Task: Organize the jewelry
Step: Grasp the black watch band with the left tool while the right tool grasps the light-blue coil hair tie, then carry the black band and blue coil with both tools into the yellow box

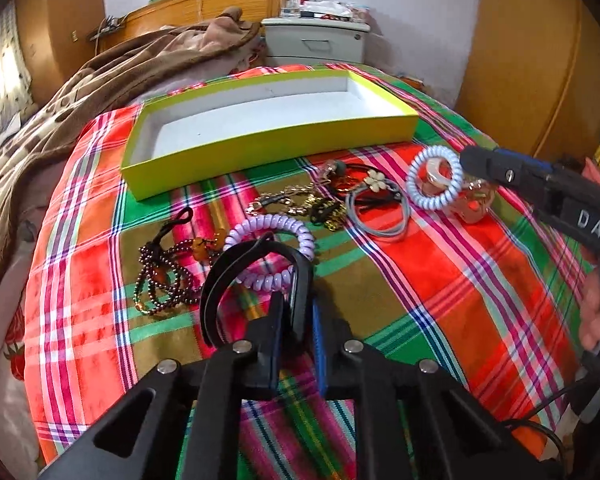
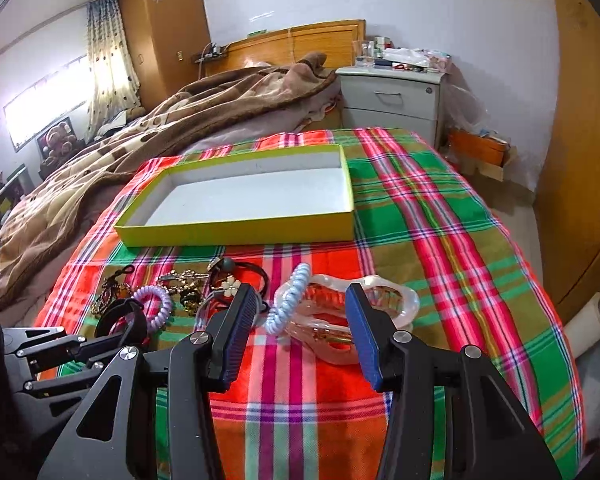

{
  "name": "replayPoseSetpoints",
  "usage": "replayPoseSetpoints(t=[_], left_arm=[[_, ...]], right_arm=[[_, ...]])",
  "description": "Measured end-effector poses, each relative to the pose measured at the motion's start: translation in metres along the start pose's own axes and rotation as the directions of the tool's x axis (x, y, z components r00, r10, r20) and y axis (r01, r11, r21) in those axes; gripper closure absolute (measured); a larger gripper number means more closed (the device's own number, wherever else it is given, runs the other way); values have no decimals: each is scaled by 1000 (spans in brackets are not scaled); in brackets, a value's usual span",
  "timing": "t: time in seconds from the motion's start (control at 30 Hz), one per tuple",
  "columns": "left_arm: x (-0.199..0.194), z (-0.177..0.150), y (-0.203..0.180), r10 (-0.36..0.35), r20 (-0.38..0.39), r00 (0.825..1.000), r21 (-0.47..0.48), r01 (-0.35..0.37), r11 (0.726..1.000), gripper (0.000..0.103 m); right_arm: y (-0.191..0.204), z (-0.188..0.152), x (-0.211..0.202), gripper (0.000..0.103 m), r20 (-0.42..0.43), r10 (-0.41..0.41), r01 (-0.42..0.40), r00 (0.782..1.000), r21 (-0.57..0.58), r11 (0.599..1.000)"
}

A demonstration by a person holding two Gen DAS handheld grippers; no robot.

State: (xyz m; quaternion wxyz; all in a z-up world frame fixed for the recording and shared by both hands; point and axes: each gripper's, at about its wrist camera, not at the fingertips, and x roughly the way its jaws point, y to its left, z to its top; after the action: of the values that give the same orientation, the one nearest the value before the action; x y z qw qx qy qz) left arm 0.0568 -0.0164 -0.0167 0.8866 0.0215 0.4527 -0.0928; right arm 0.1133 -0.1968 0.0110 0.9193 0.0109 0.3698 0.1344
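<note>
Left claw [image 1: 296, 312] pinches a black band [image 1: 220, 280] by a thin edge; it may slip out before reaching the box [image 1: 268, 148]. Right claw [image 2: 300, 340] spread wide over the clear clip [image 2: 384, 300], could snag the blue coil [image 2: 288, 296].

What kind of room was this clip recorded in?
A bedroom, almost certainly. A brown blanket lies rumpled on the bed below a wooden headboard, and a grey nightstand stands beside it. The jewelry and the yellow box sit on a plaid cloth spread over the bed.
</note>
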Motion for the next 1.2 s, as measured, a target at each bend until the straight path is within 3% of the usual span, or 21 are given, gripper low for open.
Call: replayPoseSetpoints(t=[0.23, 0.57, 0.8, 1.2], left_arm=[[-5, -2, 11, -2, 22, 1000, -40, 3, 999, 90], [0, -3, 12, -17, 14, 1000, -27, 17, 999, 90], [5, 2, 14, -26, 3, 1000, -36, 26, 999, 89], [-3, 5, 25, -82, 18, 996, -96, 83, 992, 91]], right_arm=[[9, 2, 8, 56, -13, 11, -11, 1000, -31, 999], [10, 3, 19, 87, -46, -19, 18, 999, -33, 999], [9, 2, 16, 94, -32, -14, 14, 999, -22, 1000], [13, 11, -1, 94, 29, 32, -31, 999, -17, 999]])
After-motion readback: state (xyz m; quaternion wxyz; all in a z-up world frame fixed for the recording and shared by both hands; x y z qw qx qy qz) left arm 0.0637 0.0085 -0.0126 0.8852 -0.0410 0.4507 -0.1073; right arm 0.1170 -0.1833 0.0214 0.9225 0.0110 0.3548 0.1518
